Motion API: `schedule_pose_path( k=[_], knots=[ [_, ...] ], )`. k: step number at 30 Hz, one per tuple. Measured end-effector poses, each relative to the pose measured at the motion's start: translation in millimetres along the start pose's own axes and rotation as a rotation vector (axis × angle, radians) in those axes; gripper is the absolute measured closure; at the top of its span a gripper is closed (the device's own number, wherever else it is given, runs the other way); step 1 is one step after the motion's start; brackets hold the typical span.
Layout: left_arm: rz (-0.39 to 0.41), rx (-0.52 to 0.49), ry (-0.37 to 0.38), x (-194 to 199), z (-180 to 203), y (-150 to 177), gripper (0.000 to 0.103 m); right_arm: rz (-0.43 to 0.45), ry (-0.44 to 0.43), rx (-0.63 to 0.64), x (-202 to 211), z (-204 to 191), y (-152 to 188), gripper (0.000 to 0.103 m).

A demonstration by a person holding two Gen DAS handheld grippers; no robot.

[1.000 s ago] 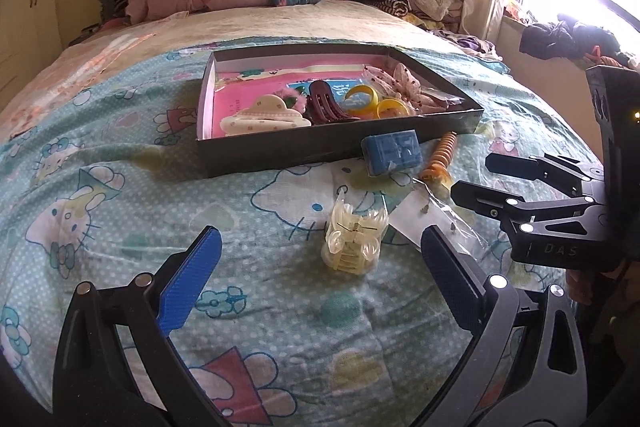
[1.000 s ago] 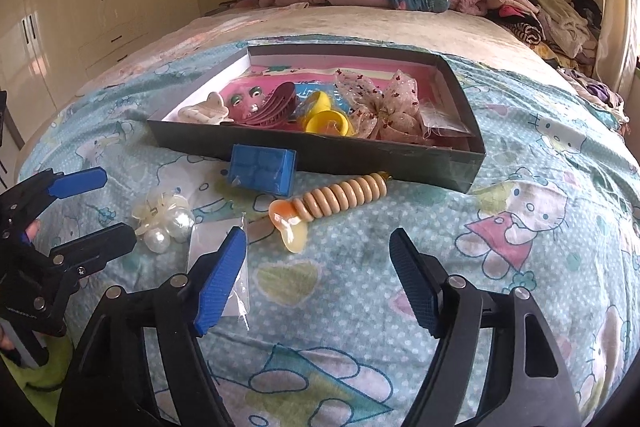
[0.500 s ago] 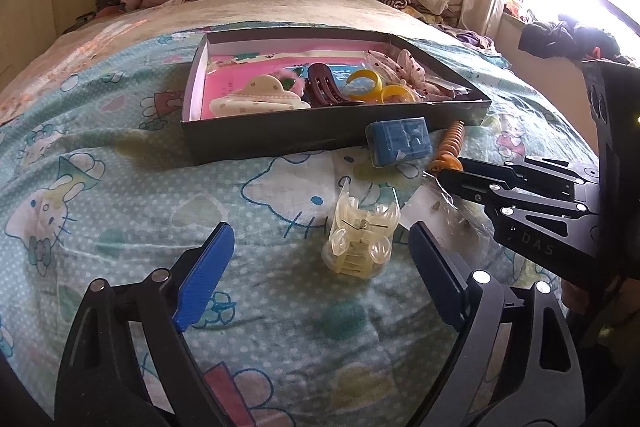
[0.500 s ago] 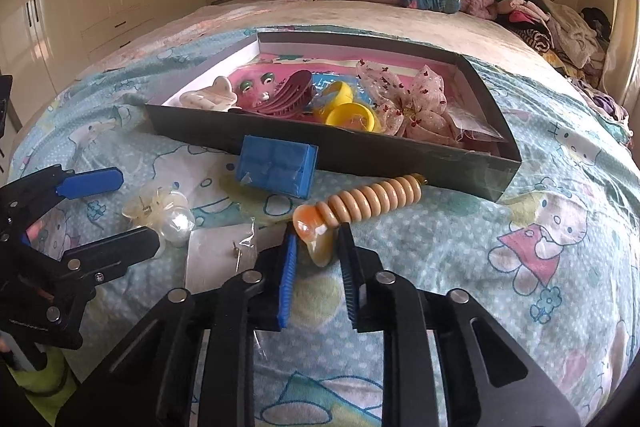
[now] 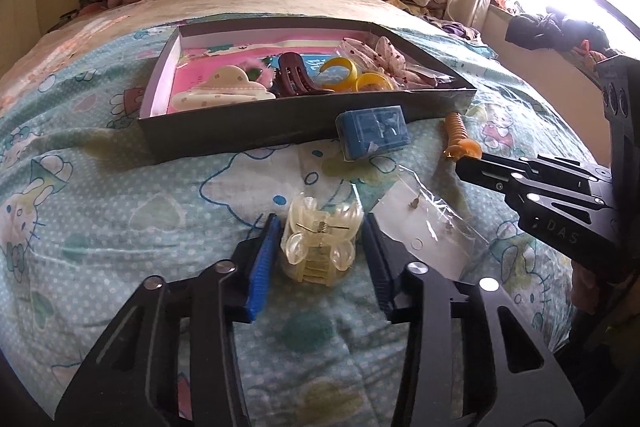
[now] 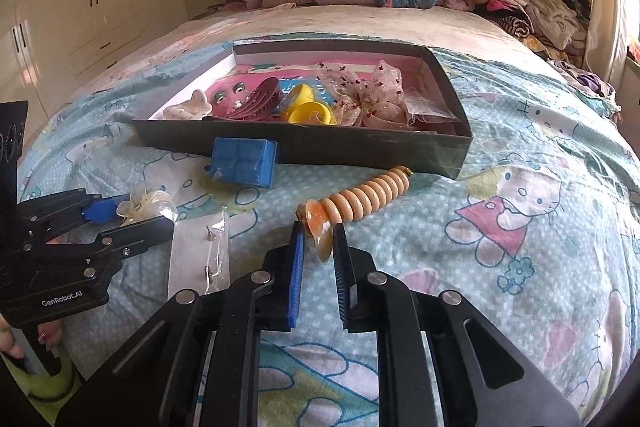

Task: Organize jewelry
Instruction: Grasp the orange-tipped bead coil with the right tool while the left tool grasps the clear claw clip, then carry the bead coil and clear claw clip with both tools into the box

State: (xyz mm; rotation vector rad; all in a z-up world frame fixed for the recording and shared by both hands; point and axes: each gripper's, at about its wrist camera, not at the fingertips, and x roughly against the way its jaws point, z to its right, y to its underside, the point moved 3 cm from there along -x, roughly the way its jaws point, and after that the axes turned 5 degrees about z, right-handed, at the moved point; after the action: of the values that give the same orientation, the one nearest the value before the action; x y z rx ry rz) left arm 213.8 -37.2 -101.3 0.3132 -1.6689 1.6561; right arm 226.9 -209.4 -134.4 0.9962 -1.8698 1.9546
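Now each hand-held gripper has just closed: left (image 5: pixel 320 247) clamps the clear claw clip (image 5: pixel 320 247), right (image 6: pixel 319 247) the orange hairpiece (image 6: pixel 356 203).

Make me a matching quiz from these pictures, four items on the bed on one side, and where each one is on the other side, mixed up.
Things:
1. clear hair claw
2. blue case
3. beaded orange clip
4. maroon hair claw

Places:
A. inside the black box
B. between the left gripper fingers
C. end between the right gripper fingers
D. on the blanket against the box's front wall

Pairs: 1-B, 2-D, 3-C, 4-A
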Motion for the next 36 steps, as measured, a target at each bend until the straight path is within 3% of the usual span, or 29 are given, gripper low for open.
schedule_pose_path(
  k=[17, 36],
  knots=[
    [0.047, -0.015, 0.017, 20, 19, -18, 0.072, 0.074, 0.013, -0.079, 44, 24, -2, 0.09],
    [0.097, -0.029, 0.024, 12, 30, -56, 0.072, 0.168, 0.019, -0.082, 62, 26, -33, 0.091]
  ],
)
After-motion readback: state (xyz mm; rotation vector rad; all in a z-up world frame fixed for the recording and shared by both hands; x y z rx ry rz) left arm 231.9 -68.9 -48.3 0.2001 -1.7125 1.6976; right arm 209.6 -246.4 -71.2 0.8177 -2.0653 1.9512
